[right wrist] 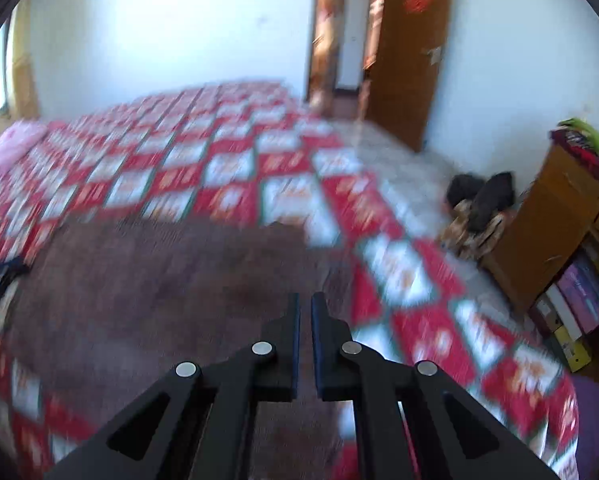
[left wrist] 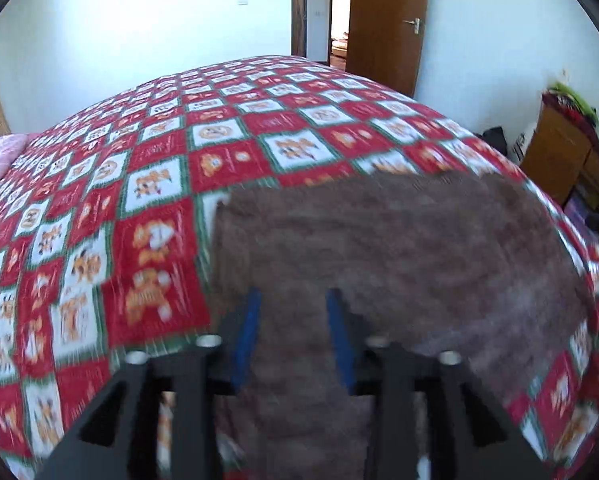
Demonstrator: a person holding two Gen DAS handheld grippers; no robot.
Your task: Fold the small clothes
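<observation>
A red-and-white patterned bedspread (left wrist: 147, 184) fills both views, and on it, across the lower centre of each frame, lies the brown fuzzy garment (left wrist: 399, 248), spread flat. The left gripper (left wrist: 293, 304) sits over its near left part, jaws parted with nothing between them; the right gripper (right wrist: 305, 308) is over its right edge, jaws nearly closed, whether pinching cloth I cannot tell. Judging by this, folding is just starting: each needs a near corner.
</observation>
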